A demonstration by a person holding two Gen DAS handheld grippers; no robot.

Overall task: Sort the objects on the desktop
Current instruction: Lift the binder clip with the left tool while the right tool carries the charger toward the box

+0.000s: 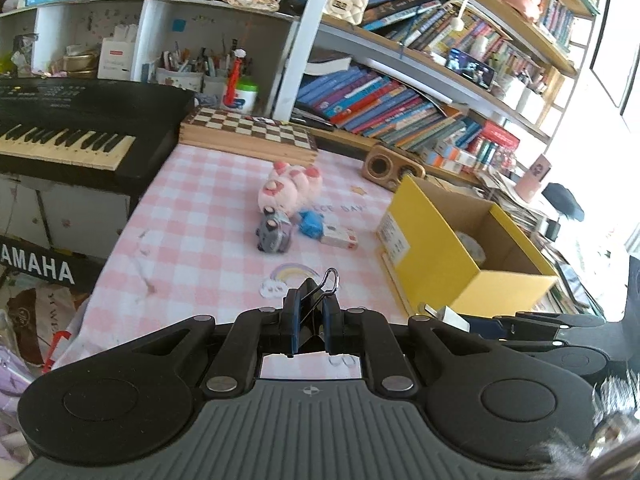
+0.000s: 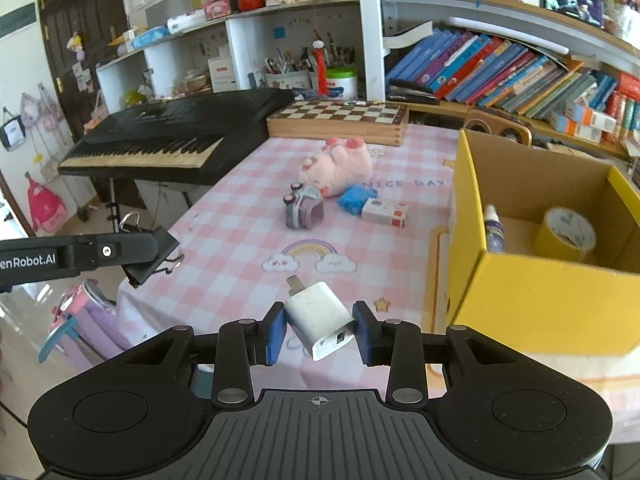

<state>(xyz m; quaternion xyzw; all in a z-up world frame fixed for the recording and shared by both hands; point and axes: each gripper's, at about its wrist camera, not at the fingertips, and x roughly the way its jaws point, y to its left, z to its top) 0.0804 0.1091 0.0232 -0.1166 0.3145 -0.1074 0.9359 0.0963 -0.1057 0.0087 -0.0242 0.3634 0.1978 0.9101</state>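
Observation:
My left gripper (image 1: 311, 322) is shut on a black binder clip (image 1: 316, 292) held above the near edge of the pink checked tablecloth (image 1: 208, 208); from the right wrist view the same clip (image 2: 154, 260) shows at the left. My right gripper (image 2: 320, 330) is shut on a white charger plug (image 2: 320, 318), also above the near edge. A yellow cardboard box (image 2: 532, 300) stands open at the right, with a small bottle (image 2: 493, 230) and a tape roll (image 2: 568, 234) inside. On the cloth lie a pink plush (image 2: 340, 166), a grey toy car (image 2: 302, 210), a blue object (image 2: 354, 198) and a small white carton (image 2: 384, 213).
A black keyboard (image 2: 168, 136) sits on a stand left of the table. A wooden chessboard box (image 2: 340, 120) and a wooden speaker (image 1: 394, 166) stand at the back. Bookshelves (image 1: 400, 100) rise behind. Bags lie on the floor at the left.

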